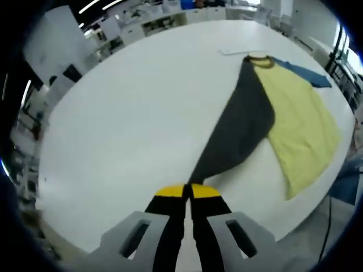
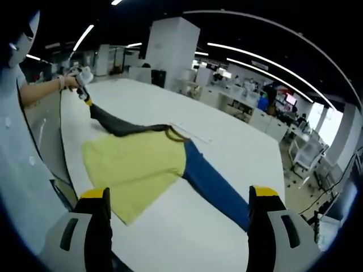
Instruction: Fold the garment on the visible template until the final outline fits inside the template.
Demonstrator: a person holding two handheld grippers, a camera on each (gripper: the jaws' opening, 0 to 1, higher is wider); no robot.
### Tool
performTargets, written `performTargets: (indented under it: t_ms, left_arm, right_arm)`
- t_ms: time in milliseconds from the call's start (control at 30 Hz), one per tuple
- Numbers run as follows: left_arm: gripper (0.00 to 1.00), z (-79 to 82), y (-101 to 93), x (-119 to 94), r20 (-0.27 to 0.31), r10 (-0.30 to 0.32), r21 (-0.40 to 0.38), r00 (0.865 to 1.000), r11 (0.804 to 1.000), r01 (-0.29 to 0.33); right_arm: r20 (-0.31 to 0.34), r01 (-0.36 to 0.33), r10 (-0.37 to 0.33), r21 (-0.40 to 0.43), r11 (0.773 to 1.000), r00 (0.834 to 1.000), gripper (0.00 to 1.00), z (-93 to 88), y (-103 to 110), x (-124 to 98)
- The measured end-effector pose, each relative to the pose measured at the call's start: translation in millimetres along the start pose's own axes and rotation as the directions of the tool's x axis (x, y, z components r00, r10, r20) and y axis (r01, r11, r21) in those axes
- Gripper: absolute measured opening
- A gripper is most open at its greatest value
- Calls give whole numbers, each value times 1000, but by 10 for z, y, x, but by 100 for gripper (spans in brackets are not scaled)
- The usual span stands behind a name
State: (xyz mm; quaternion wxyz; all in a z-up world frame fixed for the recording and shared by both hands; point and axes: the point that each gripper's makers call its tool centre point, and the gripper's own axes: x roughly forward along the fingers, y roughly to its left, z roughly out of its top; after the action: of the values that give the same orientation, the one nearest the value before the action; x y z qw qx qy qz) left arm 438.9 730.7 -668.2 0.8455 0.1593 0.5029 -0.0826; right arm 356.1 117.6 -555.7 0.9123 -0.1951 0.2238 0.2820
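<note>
Left gripper view, left to right: I see white desk [image 1: 130,124], bare on my left side; my left gripper [image 1: 188,191], fingers [image 1: 170,191] yellow-tipped and pressed together, pinching the end of the dark grey sleeve [image 1: 238,127]. That sleeve runs up and right from the fingers to the collar [image 1: 258,60] of the shirt [image 1: 300,122]. The yellow body lies flat to the right of the sleeve, near the desk's right edge; a blue sleeve [image 1: 306,73] shows past the collar at upper right. A thin pale line [image 1: 235,52] lies on the desk just beyond the collar; I cannot tell whether it is the template. Right gripper view, left to right: a person's sleeve at the left border; the forearm and hand [image 2: 76,76] at far left holding the left gripper [image 2: 86,96], which clamps the grey sleeve [image 2: 122,127] and lifts it off the desk [image 2: 238,153]. Next, the shirt [image 2: 136,167], yellow body spread flat, near the desk's close edge. The blue sleeve [image 2: 212,184] stretches right and toward my right gripper [image 2: 178,207], whose fingers [image 2: 264,195] stand wide apart and hold nothing, the shirt's hem and blue sleeve lying between them in the view. Office furniture fills the background right.
</note>
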Motion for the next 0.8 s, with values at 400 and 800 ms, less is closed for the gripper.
performTargets:
  t_ms: [400,800]
  left_arm:
    - [0,125,245,190,-23,28,18,999,999,-27]
    - [0,126,479,409,-116,55,49,992,998,-49]
  right_arm:
    - [-11,37,-37,4,999,999,100,57,-152,19]
    - [-20,42,-42,13,999,999,100,97,-177,154]
